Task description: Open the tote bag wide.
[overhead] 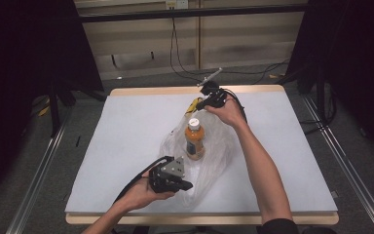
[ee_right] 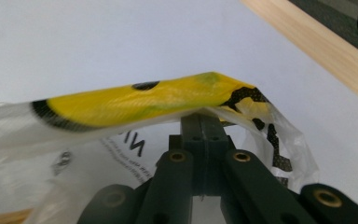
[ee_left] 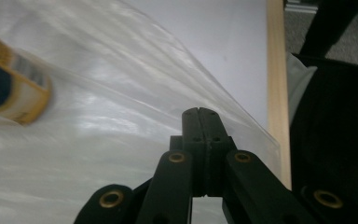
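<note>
An orange drink bottle [overhead: 195, 141] with a white cap stands upright inside a clear plastic bag [overhead: 219, 158] at the middle of the table. My left gripper [overhead: 189, 185] is at the bag's near edge, its jaws pressed together on the clear film [ee_left: 112, 107]. In the left gripper view [ee_left: 199, 113] the bottle's [ee_left: 14, 88] base shows blurred at the left. My right gripper [overhead: 198, 106] is at the far end, shut on the bag's yellow and black printed strip [ee_right: 135, 100], which arches over its closed tips [ee_right: 201, 119].
A white mat [overhead: 126, 126] covers the wooden table [overhead: 141, 91]. Cables [overhead: 185, 68] lie on the floor beyond the far edge. Dark stands and curtains flank both sides. A metal rail [overhead: 39, 170] runs along the left.
</note>
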A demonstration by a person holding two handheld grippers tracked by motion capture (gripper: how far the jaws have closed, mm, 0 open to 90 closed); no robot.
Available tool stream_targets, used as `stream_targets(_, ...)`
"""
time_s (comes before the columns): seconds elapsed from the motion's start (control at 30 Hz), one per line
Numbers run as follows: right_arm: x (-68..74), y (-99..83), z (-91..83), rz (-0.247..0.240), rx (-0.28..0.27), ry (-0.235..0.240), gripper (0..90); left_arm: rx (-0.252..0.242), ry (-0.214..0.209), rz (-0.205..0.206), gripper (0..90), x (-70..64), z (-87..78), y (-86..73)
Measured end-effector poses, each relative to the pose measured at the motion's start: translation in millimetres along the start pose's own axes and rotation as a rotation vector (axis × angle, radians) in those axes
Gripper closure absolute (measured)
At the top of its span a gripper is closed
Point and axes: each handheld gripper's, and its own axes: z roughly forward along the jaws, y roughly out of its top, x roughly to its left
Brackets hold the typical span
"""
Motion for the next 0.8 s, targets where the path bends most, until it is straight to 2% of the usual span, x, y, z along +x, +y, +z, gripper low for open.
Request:
stream_targets(0.03, 5.3, -1.8, -12.2, -0.01, -0.038, 0.008, 90.0, 0.001, 0.007, 0.002, 90.0, 3.2, -3.8, 1.4)
stream_targets(0.1, 10.6, -5.0, -25.1, -0.015, -0.085, 0.017, 90.0, -0.043, 0.034, -0.015, 90.0, 10.1, -9.5, 5.1)
stream_targets(0.13, 14.1, -6.8, -31.3, -0.018, -0.095, 0.01, 90.0, -0.057, 0.031, -0.021, 90.0, 13.3, -11.9, 6.9)
stream_targets(0.2, 19.9, -11.9, -42.8, -0.033, -0.118, 0.016, 90.0, -0.069, 0.055, -0.024, 90.0, 18.2, -15.6, 11.1)
stream_targets(0.23, 23.1, -14.7, -47.6, -0.041, -0.119, 0.002, 90.0, -0.066, 0.066, -0.018, 90.0, 20.4, -17.0, 13.3)
stream_targets(0.27, 26.6, -18.0, -52.4, -0.056, -0.116, 0.009, 90.0, -0.066, 0.066, -0.018, 90.0, 20.4, -17.0, 13.3)
stream_targets(0.3, 31.0, -22.6, -56.7, -0.059, -0.115, 0.02, 90.0, -0.078, 0.088, -0.034, 90.0, 24.9, -18.3, 15.3)
stream_targets(0.37, 40.6, -35.1, -62.1, -0.07, -0.106, 0.042, 90.0, -0.069, 0.103, -0.044, 90.0, 31.9, -17.5, 15.9)
stream_targets(0.43, 49.7, -50.4, -60.9, -0.099, -0.048, 0.039, 90.0, -0.044, 0.124, -0.055, 90.0, 40.4, -12.7, 14.6)
stream_targets(0.47, 52.4, -58.8, -59.0, -0.095, -0.036, 0.042, 90.0, -0.044, 0.124, -0.055, 90.0, 40.4, -12.7, 14.6)
stream_targets(0.5, 54.4, -67.3, -57.1, -0.085, -0.029, 0.04, 90.0, -0.001, 0.16, -0.081, 90.0, 51.5, -4.4, 9.4)
stream_targets(0.53, 55.0, -75.8, -53.6, -0.078, -0.03, 0.056, 90.0, -0.001, 0.16, -0.081, 90.0, 51.5, -4.4, 9.4)
stream_targets(0.57, 56.1, -83.5, -49.0, -0.071, -0.025, 0.064, 90.0, 0.046, 0.185, -0.099, 90.0, 64.3, 3.5, 0.3)
stream_targets(0.6, 56.9, -90.3, -43.9, -0.071, -0.013, 0.074, 90.0, 0.072, 0.2, -0.114, 90.0, 70.0, 6.8, -4.7)
stream_targets(0.63, 57.5, -96.9, -38.3, -0.066, -0.008, 0.074, 90.0, 0.076, 0.215, -0.139, 90.0, 75.9, 9.6, -10.6)
stream_targets(0.67, 57.5, -96.9, -38.3, -0.066, -0.008, 0.074, 90.0, 0.076, 0.215, -0.139, 90.0, 75.9, 9.6, -10.6)
stream_targets(0.7, 57.4, -108.0, -27.9, -0.065, 0.026, 0.074, 90.0, 0.072, 0.229, -0.159, 90.0, 82.2, 11.7, -16.5)
stream_targets(0.73, 57.0, -113.4, -23.5, -0.069, 0.044, 0.066, 90.0, 0.103, 0.241, -0.197, 90.0, 93.5, 13.9, -27.4)
stream_targets(0.8, 55.4, -123.8, -17.8, -0.061, 0.08, 0.062, 90.0, 0.097, 0.233, -0.22, 90.0, 100.5, 13.0, -38.3)
